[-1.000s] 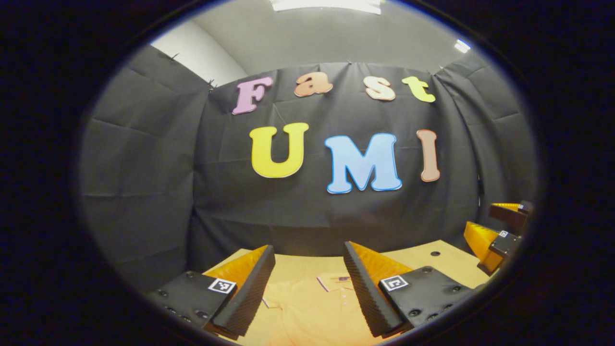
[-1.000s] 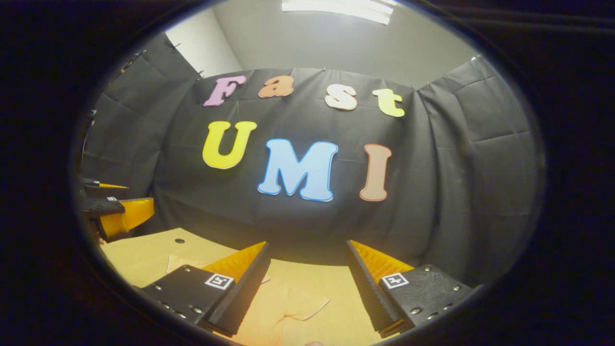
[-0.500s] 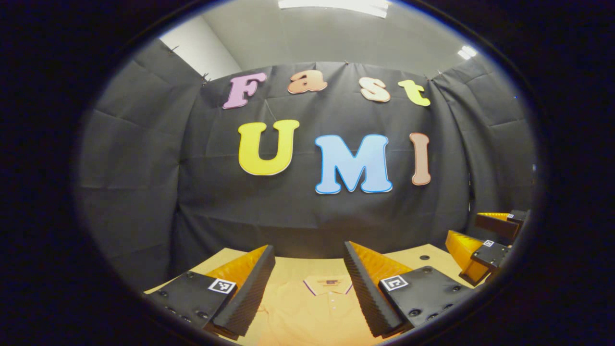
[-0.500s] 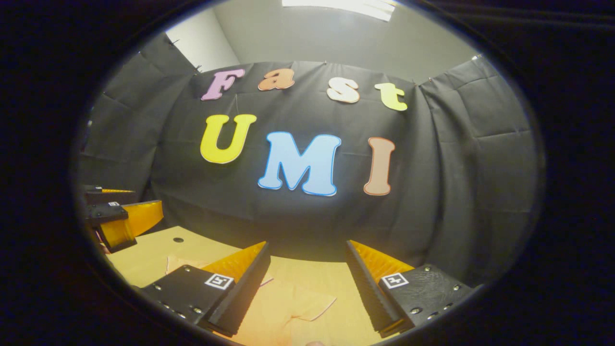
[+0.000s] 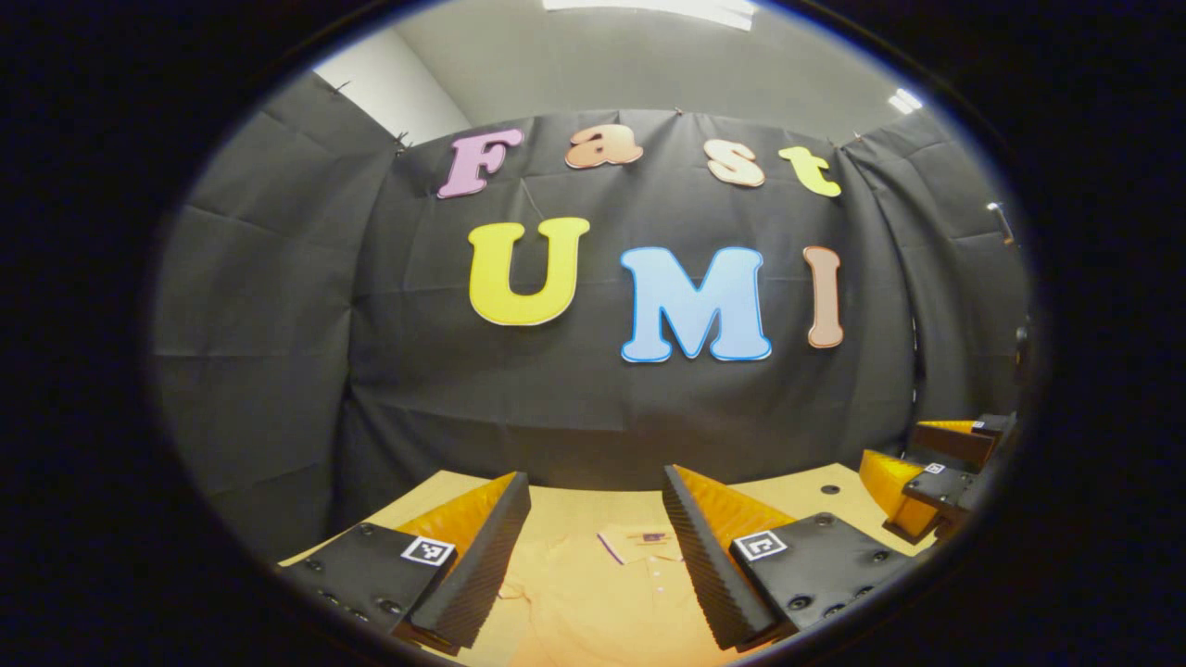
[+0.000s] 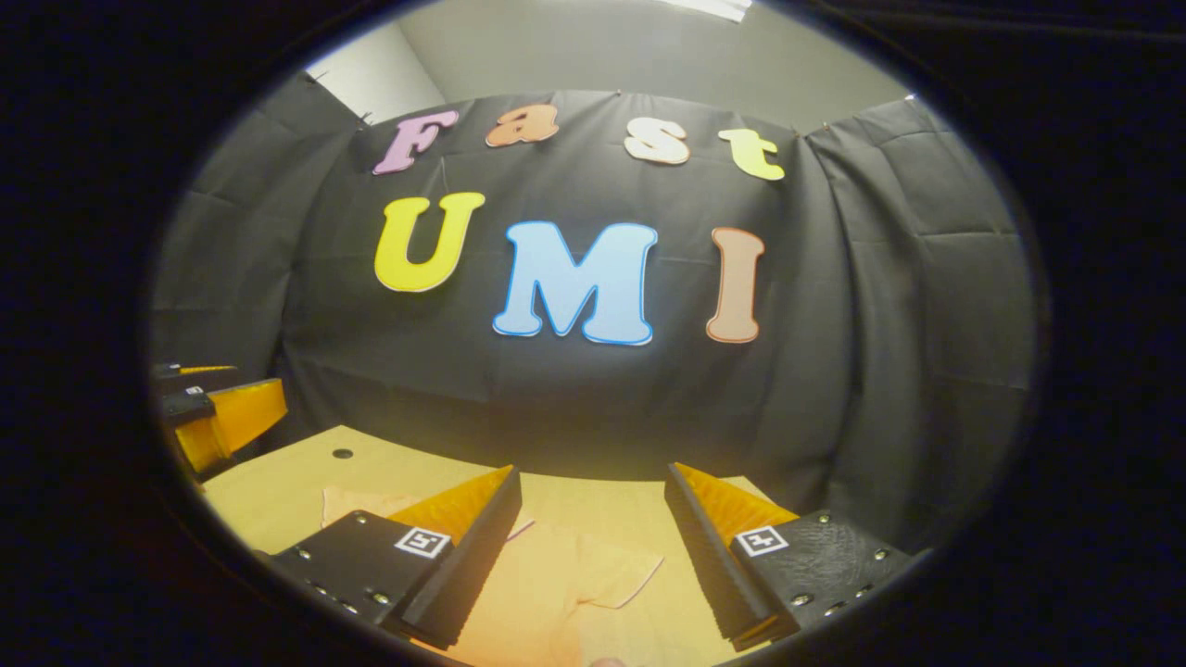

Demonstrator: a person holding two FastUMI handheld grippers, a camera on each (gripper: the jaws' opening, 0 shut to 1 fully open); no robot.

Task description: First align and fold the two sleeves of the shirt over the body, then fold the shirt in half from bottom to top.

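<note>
Orange cloth, the shirt (image 5: pixel 593 593), lies flat on the pale tabletop (image 5: pixel 565 505), seen between the fingers of the left gripper (image 5: pixel 598 519); its collar (image 5: pixel 639 540) sits just right of centre there. Half a second ago the collar lay square between those fingers, so the left gripper view has swung slightly to the left. In the right gripper view the scene has dropped a little, and 1 short sleeve (image 6: pixel 616 579) now shows more fully between the fingers of the right gripper (image 6: pixel 593 514).

Both pairs of jaws stand wide open and hold nothing. Each gripper hovers above the shirt, apart from it. By this reading no fold has begun: the sleeve lies spread out to the side, and the grippers seem only to be lining up.

Much is cut off. The hem and the near part of the body fall below both views, the other sleeve is hard to make out beside the left gripper's finger, and the hands holding the grippers are out of sight.
</note>
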